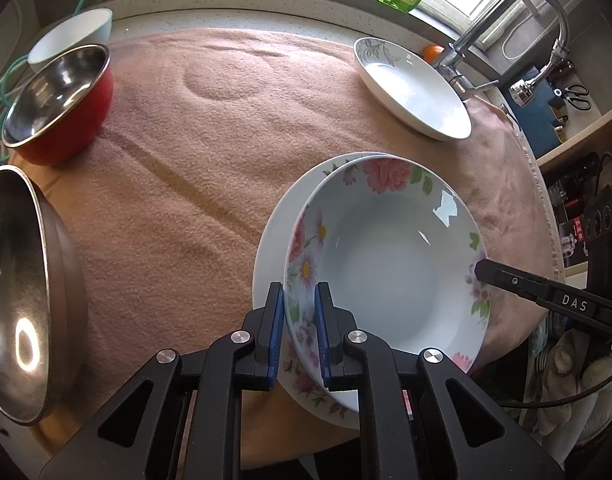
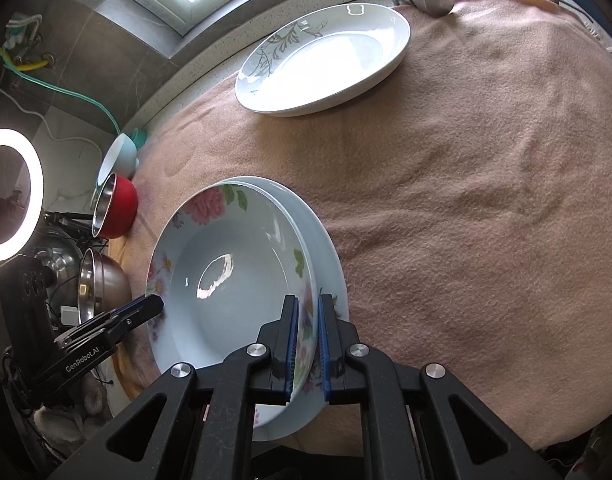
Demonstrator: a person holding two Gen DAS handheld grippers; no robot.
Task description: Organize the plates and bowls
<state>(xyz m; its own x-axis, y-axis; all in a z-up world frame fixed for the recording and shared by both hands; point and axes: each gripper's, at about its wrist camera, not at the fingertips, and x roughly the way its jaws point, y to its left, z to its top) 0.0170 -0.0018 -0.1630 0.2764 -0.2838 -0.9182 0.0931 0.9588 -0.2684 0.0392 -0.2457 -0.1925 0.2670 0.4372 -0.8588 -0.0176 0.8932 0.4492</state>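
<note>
Together, left tool [image 1: 300, 334] and right tool [image 2: 306, 344] clamped on opposite rims, floral plate [image 1: 389, 264] between them.

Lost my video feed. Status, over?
Both tongs, left and right, clamped on floral plate rims, opposite sides. Second plate beneath. Nothing blocking.

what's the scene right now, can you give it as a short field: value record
held item: floral plate, gripped at opposite rims by both grippers
left gripper: shut on the floral plate's rim
right gripper: shut on the floral plate's rim
under it: plain white plate, floral plate stacked on top
other plate: grey-leaf plate, apart, near the faucet
bowls: red bowl, white bowl behind it, steel bowl at the near left
surface: pink cloth
</note>
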